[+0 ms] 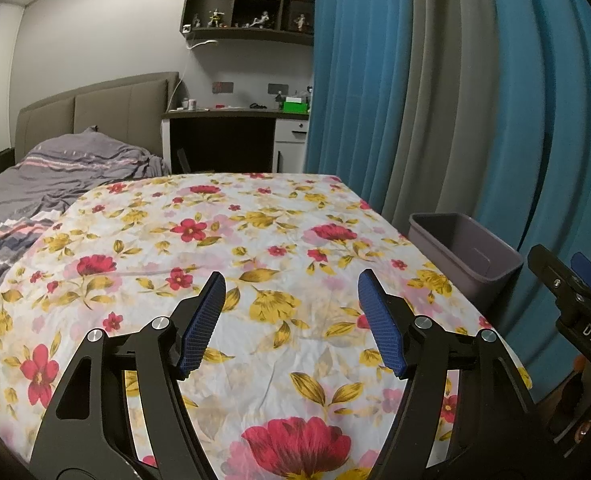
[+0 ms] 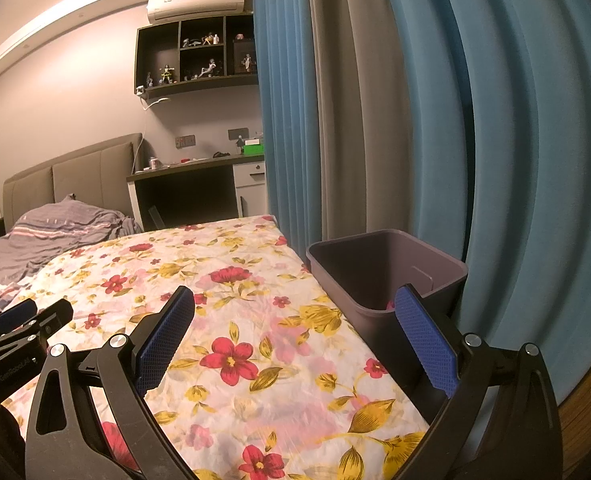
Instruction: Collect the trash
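Observation:
A grey plastic bin (image 2: 391, 276) stands beside the right edge of the table with the floral cloth (image 2: 231, 320); it also shows in the left wrist view (image 1: 467, 256). A bit of pink shows at its bottom (image 2: 391, 304). My left gripper (image 1: 291, 284) is open and empty above the middle of the cloth (image 1: 223, 248). My right gripper (image 2: 295, 300) is open and empty over the table's right edge, its right finger (image 2: 423, 340) by the bin's near rim. No loose trash shows on the cloth.
Blue and grey curtains (image 2: 415, 120) hang right behind the bin. A bed with grey bedding (image 1: 55, 176) lies left of the table. A dark desk (image 1: 231, 128) and wall shelves (image 1: 251, 0) stand at the far wall.

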`<state>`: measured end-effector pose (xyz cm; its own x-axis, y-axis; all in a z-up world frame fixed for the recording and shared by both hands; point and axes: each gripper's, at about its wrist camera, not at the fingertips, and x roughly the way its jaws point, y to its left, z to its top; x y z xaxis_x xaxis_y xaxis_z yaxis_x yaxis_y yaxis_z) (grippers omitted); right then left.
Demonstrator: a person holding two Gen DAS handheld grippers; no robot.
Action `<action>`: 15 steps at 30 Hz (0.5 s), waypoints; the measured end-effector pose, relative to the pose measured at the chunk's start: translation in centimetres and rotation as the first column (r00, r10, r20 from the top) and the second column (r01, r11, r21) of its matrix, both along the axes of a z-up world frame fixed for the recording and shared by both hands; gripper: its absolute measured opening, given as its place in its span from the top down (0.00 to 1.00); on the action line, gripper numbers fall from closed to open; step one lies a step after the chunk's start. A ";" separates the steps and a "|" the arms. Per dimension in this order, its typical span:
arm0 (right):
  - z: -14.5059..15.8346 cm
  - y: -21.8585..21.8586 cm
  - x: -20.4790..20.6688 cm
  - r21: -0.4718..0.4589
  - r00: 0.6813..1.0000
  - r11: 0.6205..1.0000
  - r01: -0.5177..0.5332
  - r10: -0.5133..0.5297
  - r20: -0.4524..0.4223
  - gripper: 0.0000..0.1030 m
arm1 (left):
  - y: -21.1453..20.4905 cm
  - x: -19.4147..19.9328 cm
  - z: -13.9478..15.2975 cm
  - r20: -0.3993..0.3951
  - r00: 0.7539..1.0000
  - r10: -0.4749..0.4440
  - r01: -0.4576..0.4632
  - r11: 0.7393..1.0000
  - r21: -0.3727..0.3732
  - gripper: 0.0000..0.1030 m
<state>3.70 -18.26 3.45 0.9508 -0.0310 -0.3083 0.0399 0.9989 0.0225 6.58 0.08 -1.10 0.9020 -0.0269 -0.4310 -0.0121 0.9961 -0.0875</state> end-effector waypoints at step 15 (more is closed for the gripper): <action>-0.1 0.2 -0.1 0.004 1.000 1.000 0.000 0.000 -0.002 0.06 | 0.1 -0.2 0.1 0.020 0.999 0.028 -0.029 0.999 0.035 0.15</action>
<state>3.63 -18.07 3.38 0.9502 -0.0294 -0.3103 0.0396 0.9989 0.0265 6.43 0.13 -1.00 0.9104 0.0137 -0.4135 -0.0389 0.9979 -0.0524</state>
